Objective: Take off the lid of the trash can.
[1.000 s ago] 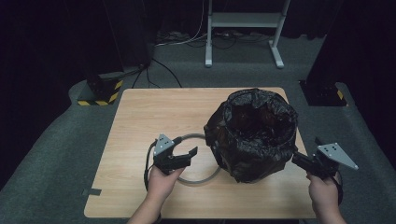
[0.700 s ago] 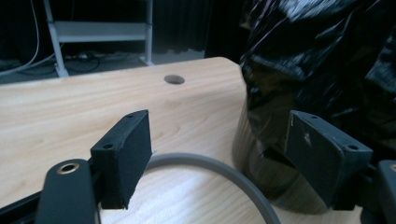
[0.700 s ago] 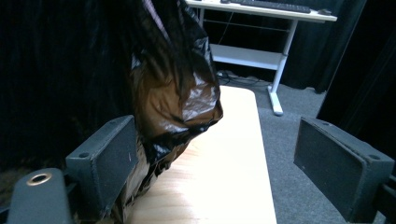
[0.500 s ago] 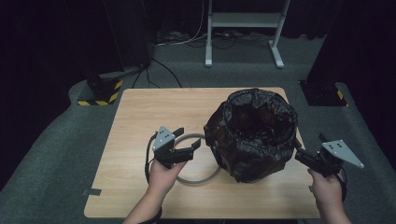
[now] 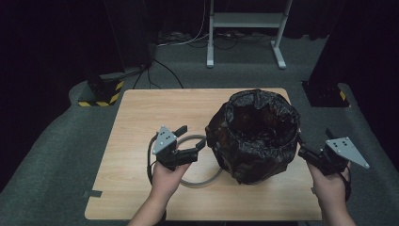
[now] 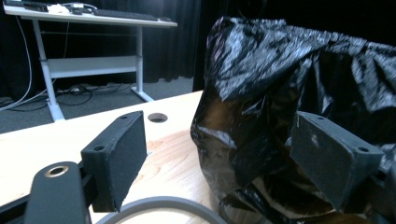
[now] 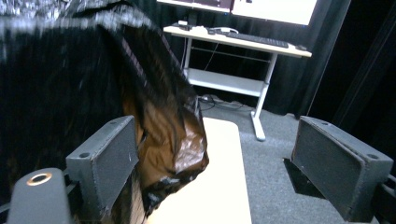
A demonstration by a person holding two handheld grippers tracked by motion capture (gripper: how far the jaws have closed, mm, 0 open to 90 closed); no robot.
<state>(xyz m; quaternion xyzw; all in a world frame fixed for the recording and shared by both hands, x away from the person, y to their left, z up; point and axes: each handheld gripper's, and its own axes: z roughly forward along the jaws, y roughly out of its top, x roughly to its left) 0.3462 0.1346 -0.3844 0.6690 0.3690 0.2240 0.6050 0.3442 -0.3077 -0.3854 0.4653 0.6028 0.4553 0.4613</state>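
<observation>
On the wooden worktop (image 5: 141, 122) we see a bin lined with a black bag (image 5: 256, 134), standing upright right of centre, bag mouth open and folded over the rim. Left gripper (image 5: 187, 141) sits just left of the bag, over a grey ring (image 5: 202, 176) lying flat on the worktop beside the bin's base. Its fingers (image 6: 116, 154) stand apart, nothing clamped; in the left gripper view the bag (image 6: 289, 93) fills the space ahead and the far finger sits close against the plastic, and we cannot tell if it touches. Right gripper (image 5: 303, 151) is at the bag's right side, near the worktop's right edge. Its fingers (image 7: 105, 161) are also apart, gripping nothing; the bag (image 7: 70, 93) hangs just beside the near finger. We see both hands (image 5: 167, 176) holding the grippers from below.
</observation>
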